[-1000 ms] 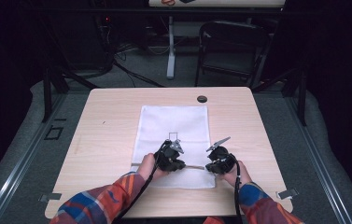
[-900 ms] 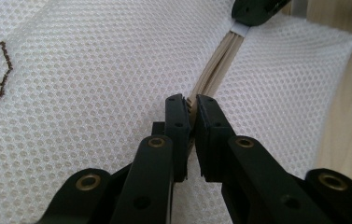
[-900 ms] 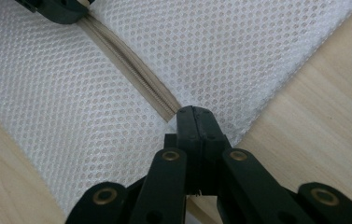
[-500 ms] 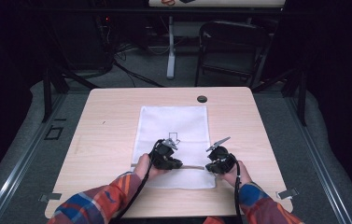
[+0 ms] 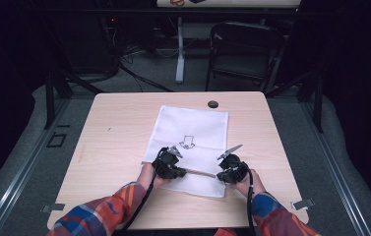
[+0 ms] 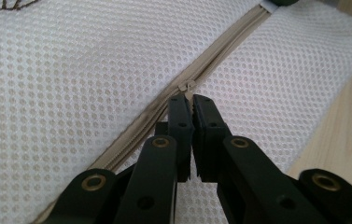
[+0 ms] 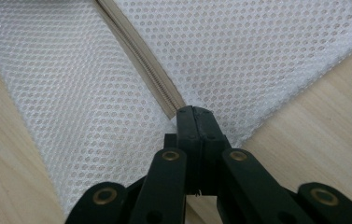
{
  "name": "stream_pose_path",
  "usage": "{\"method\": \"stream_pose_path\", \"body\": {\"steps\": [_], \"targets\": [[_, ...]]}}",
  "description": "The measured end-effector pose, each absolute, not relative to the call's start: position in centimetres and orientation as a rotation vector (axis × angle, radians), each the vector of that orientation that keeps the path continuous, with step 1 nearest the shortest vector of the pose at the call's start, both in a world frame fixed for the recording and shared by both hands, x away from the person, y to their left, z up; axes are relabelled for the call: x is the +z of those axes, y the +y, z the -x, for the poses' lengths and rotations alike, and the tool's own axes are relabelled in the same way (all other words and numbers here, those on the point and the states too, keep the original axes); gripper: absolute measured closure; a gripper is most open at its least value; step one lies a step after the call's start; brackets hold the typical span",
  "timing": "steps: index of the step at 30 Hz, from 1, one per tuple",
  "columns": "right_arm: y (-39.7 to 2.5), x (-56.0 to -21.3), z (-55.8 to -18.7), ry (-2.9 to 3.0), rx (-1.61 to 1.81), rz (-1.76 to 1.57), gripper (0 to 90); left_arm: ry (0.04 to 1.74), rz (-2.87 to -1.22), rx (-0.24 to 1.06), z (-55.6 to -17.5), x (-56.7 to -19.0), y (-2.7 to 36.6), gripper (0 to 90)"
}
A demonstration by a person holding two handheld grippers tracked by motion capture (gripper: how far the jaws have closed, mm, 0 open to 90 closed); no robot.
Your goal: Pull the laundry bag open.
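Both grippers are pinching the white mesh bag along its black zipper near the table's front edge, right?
Not quite: the zipper is beige, not black, as the left gripper view shows. Otherwise yes: the left gripper and right gripper pinch the white mesh bag along it.

I see a light wooden table (image 5: 109, 147) standing on grey carpet (image 5: 20, 162), the surroundings dim and mostly black. Behind the table, 1 dark folding chair (image 5: 244, 54) stands to the right of a white table leg (image 5: 179, 49), with black cables (image 5: 134, 73) trailing across the floor. A small black disc (image 5: 213, 104) sits at the table's far edge.
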State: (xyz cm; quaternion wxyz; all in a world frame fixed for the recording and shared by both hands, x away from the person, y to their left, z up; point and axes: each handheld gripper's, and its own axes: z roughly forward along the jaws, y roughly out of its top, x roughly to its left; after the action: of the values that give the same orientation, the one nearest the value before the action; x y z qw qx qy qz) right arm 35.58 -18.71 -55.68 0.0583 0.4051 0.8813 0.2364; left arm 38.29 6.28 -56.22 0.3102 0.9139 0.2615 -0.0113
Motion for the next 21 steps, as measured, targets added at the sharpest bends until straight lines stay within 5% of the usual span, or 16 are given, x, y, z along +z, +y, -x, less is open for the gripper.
{"method": "stream_pose_path", "body": {"steps": [9, 21], "targets": [[-18.7, -55.7, -35.6, 2.668, 0.716, -1.231, 90.0, 0.694, -2.435, -0.041, -38.4, -56.3, 5.3, 78.5], [-18.6, -55.6, -35.5, 2.672, 0.69, -1.206, 90.0, 0.754, -2.427, -0.049, -38.7, -56.2, 5.6, 87.3]]}}
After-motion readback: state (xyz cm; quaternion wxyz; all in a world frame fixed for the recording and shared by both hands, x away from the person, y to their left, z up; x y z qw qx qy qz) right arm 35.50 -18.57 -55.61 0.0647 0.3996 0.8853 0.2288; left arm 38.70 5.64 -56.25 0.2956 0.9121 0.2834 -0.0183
